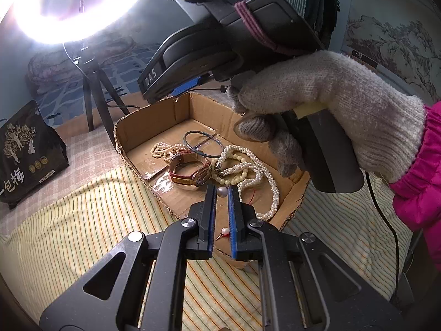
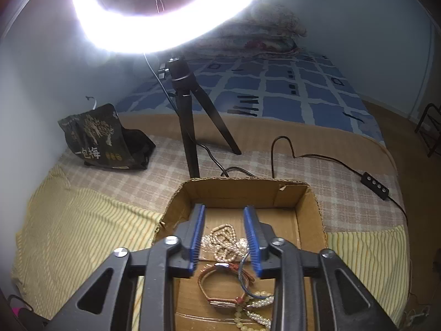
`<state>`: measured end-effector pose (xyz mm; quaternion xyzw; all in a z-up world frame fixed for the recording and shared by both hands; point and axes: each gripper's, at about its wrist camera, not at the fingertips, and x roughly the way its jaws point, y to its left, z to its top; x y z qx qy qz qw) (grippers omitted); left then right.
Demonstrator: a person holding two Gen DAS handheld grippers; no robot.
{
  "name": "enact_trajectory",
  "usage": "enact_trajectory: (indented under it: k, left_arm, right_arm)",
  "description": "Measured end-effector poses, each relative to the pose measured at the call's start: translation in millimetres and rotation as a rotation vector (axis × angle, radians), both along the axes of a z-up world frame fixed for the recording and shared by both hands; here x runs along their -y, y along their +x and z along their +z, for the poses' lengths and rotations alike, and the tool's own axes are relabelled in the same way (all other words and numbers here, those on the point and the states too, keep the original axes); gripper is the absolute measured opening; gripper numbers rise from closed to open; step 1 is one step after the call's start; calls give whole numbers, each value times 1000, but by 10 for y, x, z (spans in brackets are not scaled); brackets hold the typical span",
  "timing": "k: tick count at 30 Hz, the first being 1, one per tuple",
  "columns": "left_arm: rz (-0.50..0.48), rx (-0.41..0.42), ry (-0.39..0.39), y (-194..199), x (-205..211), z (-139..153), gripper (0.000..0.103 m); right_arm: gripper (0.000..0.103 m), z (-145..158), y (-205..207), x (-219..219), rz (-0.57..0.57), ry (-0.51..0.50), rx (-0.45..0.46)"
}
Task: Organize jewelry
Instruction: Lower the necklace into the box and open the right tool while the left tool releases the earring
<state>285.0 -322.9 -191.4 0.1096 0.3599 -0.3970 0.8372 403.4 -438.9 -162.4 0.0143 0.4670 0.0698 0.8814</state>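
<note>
A shallow cardboard box (image 1: 154,127) holds jewelry: a red-strapped watch (image 1: 193,172), a thin bangle (image 1: 202,144), a small pearl strand (image 1: 162,149) and a thick white pearl necklace (image 1: 259,176). My left gripper (image 1: 222,191) is shut on a grey pearl (image 1: 222,191) just above the box's near side; a small white pearl earring (image 1: 225,231) hangs or lies below, between the fingers. My right gripper (image 2: 223,212) is open above the box (image 2: 311,207), over the pearl strand (image 2: 224,241) and the watch (image 2: 217,287), holding nothing.
The box sits on a striped yellow cloth (image 1: 82,220) over a checked blanket. A ring light on a black tripod (image 2: 187,127) stands behind it. A black snack bag (image 2: 102,140) lies at the left. A black cable with a switch (image 2: 374,182) runs at the right.
</note>
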Motion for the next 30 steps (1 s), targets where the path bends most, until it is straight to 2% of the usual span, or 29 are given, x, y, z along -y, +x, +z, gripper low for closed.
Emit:
enact_trajectory:
  k: [1,2,3,4,8,11,21,30]
  left_arm:
    - [-2,-1,2,-7,5,-2,8]
    - [-4,0,4,-13,8,-2,23]
    - [-5,3,4,-24,8,-2,42]
    - [-5,13,-1,-43,2,5,47]
    - [-2,27,8,-68,5,21,53]
    - [10,33,5,-74,-10,40,68]
    - [28,50,17,-133,-34,119,76]
    - [38,81,10,-258,-99,276,78]
  right_arm:
    - [55,-5,-7,1,-5,-5,0]
    - [66,-7,-15,2,-9,-6,2]
    - [71,-6,-25,4,-15,-8,4]
    - [77,-5,-33,6,-21,-11,7]
    - [93,4,-52,11,-48,-44,11]
    - [103,29,-73,15,-69,-65,17]
    - [103,84,-120,-24,-98,-137,-11]
    - [103,354,-283,-45,-107,-138,31]
